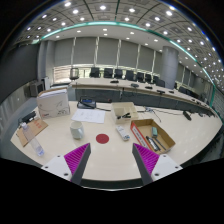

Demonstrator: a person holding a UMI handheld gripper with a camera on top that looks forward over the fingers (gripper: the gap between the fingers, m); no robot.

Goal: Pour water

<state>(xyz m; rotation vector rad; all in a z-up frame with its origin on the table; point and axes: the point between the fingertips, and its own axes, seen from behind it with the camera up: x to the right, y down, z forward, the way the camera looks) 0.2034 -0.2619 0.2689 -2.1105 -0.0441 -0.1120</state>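
My gripper (112,150) hovers above a pale tabletop (110,165), open, and only bare table shows between its magenta pads (78,155). A small red round disc (102,138) lies just ahead of the fingertips. Beyond the left finger stands a small pale, cup-like container (77,129). A small whitish object (122,132) lies beyond the right finger; I cannot tell what it is. No bottle or jug can be made out.
An open cardboard box (158,135) sits right of the right finger, and another (124,110) stands farther back. A white box (53,103) and flat cartons (30,130) are on the left. Chairs (120,74) line the far side of the room.
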